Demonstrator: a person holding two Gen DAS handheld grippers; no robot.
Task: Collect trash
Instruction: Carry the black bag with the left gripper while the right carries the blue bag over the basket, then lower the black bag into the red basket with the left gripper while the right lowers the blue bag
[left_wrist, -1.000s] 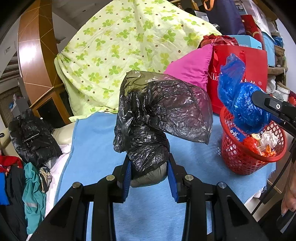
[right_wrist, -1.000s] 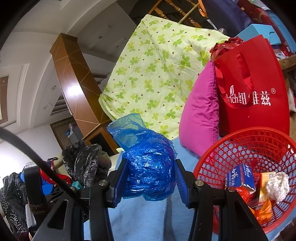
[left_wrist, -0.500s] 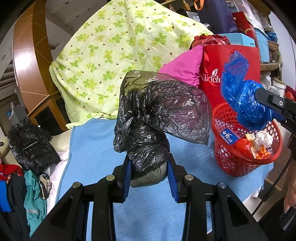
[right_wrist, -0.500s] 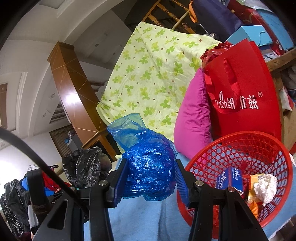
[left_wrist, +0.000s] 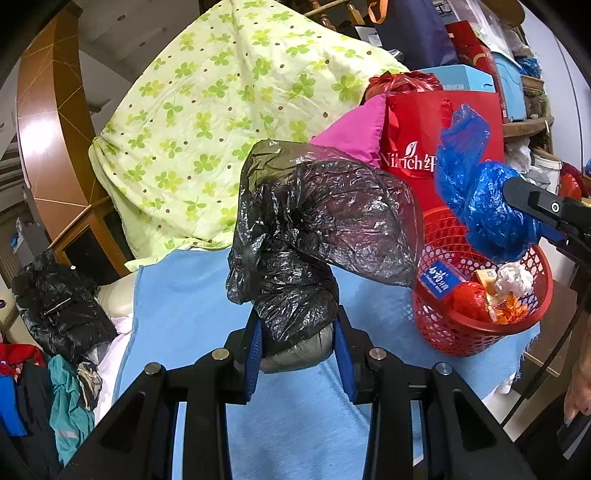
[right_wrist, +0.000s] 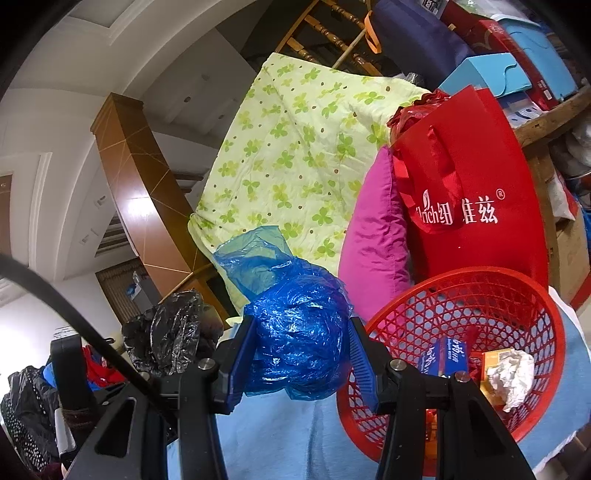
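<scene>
My left gripper (left_wrist: 297, 354) is shut on a crumpled black plastic bag (left_wrist: 306, 236), held above the light blue cloth (left_wrist: 288, 435). My right gripper (right_wrist: 301, 363) is shut on a crumpled blue plastic bag (right_wrist: 295, 332), just left of the red mesh basket (right_wrist: 517, 295). In the left wrist view the blue bag (left_wrist: 480, 206) hangs over the basket's (left_wrist: 454, 336) far rim. The basket holds a blue packet (left_wrist: 439, 278), an orange box, red wrapping and crumpled white paper (left_wrist: 513, 277). The black bag (right_wrist: 173, 332) also shows at the left in the right wrist view.
Behind the cloth lean a green clover-print quilt (left_wrist: 221, 129), a pink pillow (left_wrist: 354, 133) and a red tote bag (left_wrist: 417, 133). A black jacket (left_wrist: 55, 310) and other clothes are piled at the left. A person's hand (left_wrist: 580, 384) shows at the right edge.
Both grippers have drifted across the cloth with their bags still clamped. The red basket now sits nearer the middle of each view, and the blue bag has come closer to it.
</scene>
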